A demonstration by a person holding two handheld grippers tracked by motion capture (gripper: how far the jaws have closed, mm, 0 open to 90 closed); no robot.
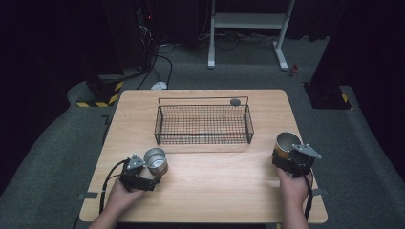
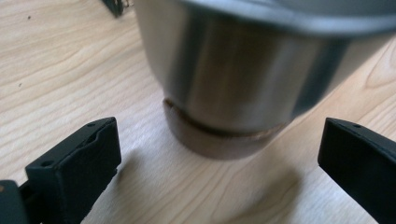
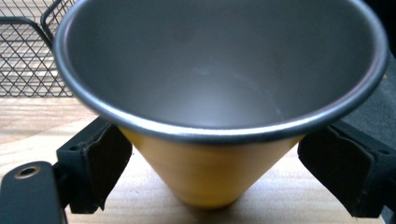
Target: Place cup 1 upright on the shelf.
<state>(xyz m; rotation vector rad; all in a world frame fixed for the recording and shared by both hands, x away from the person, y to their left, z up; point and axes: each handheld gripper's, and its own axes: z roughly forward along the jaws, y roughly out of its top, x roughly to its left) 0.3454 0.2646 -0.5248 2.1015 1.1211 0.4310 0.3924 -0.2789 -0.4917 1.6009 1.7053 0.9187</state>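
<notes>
High view: my left claw (image 1: 152,179) sits at the lower left of the frame, on the wooden table (image 1: 215,191). A steel cup (image 1: 155,161) with a brown base stands upright just above it, beside the jaw tips. My right claw (image 1: 285,157) sits at the right edge of the frame and grips a second steel cup with a yellow body (image 1: 286,143), its mouth tilted up toward the camera. A black wire basket (image 1: 204,125) occupies the centre of the table, well apart from both cups.

Left gripper view: my jaws stand wide open at the lower left and lower right corners. The brown-based cup (image 2: 233,79) fills the upper centre, between the jaws but clear of both pads. It rests on the table.

Right gripper view: my jaws are closed on the yellow-bodied cup (image 3: 210,172), one pad pressing each side below the rim. The basket (image 3: 28,51) shows at the upper left.

No brand, label or writing can be read on either cup.
</notes>
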